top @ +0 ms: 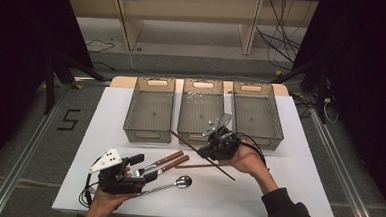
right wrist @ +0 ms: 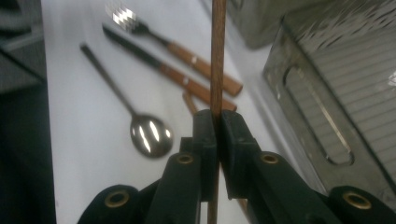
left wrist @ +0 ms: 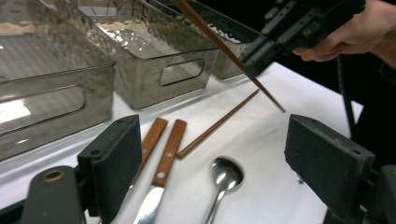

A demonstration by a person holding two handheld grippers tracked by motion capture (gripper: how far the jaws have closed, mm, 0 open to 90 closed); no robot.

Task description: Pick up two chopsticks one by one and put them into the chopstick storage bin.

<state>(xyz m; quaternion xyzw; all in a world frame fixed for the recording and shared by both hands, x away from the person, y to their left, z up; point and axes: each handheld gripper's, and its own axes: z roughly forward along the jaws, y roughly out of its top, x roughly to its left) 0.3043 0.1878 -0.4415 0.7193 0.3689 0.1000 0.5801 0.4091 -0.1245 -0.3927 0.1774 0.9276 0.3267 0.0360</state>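
My right gripper [top: 204,151] [right wrist: 217,123] is shut on a brown chopstick [top: 184,140] [left wrist: 219,44] [right wrist: 218,56] and holds it slanted above the table, in front of the middle grey bin [top: 203,84]. A second chopstick [top: 195,165] [left wrist: 219,123] lies flat on the white table [top: 276,193] beneath it. My left gripper [top: 143,168] [left wrist: 212,135] rests at the front left, its jaws wide open and holding nothing. Past its jaws lie a wooden-handled fork [top: 166,159] [left wrist: 154,135], a matching knife [top: 177,163] [left wrist: 170,144] and a metal spoon [top: 183,181] [left wrist: 225,175] [right wrist: 149,135].
Three grey see-through bins stand side by side at the back: the left bin [top: 147,133], the middle one, and the right bin [top: 258,87]. Cables trail from both grippers. Dark floor, a stand and wooden shelving lie beyond the table's far edge.
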